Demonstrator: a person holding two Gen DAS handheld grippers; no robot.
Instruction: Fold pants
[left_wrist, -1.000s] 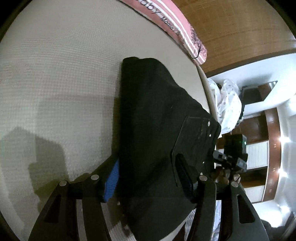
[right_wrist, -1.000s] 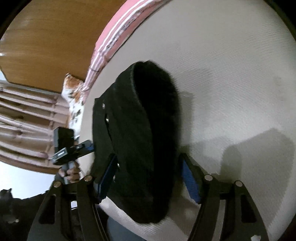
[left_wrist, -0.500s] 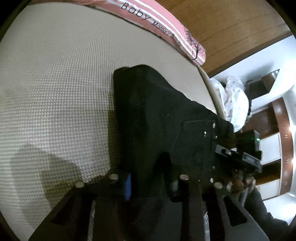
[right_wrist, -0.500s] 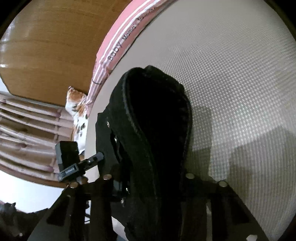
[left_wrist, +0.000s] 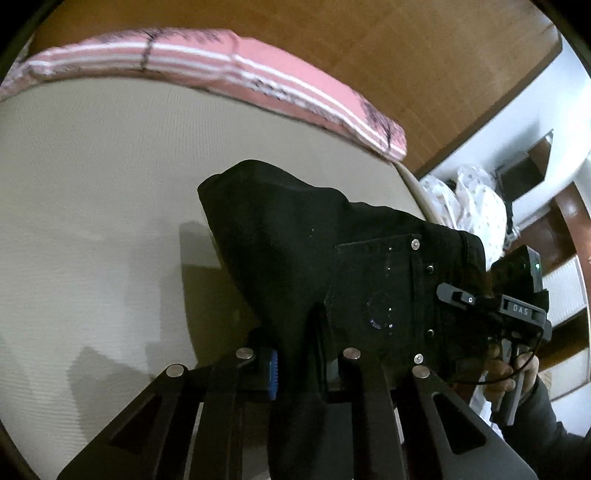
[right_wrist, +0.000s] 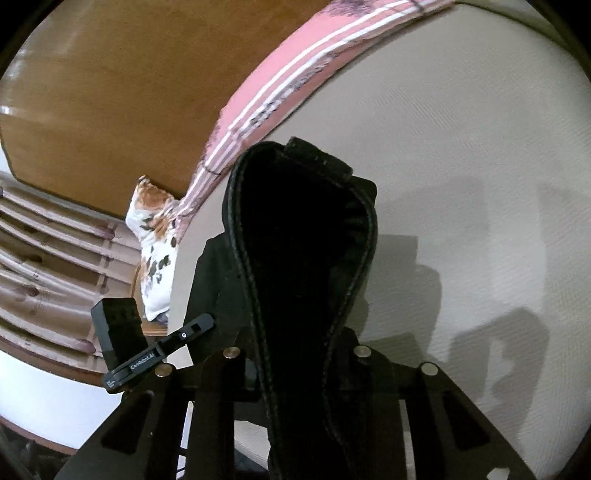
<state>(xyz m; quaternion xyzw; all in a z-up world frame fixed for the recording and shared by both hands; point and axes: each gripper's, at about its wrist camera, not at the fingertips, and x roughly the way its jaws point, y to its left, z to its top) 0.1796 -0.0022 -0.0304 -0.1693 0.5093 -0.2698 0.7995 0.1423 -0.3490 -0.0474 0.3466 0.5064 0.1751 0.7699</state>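
The black pants (left_wrist: 295, 240) hang in a folded bunch over the cream mattress (left_wrist: 92, 203), a back pocket with rivets facing the left wrist view. My left gripper (left_wrist: 301, 369) is closing, and its pads pinch the cloth's near edge. In the right wrist view the pants (right_wrist: 303, 229) show a seamed hem loop running up from my right gripper (right_wrist: 295, 369), whose jaws are also closing with the fabric clamped between them. Each view shows the other gripper's body beside the pants, held by a person's hand (left_wrist: 506, 373).
A pink striped pillow (left_wrist: 258, 85) lies along the far side of the mattress against a wooden headboard (left_wrist: 369, 55). A white dotted cloth (left_wrist: 476, 210) sits past one mattress edge, and a floral cloth (right_wrist: 155, 229) past the other.
Both grippers went from open around the pants' edge to clamped on it. They then rose, lifting the near part of the pants off the mattress.
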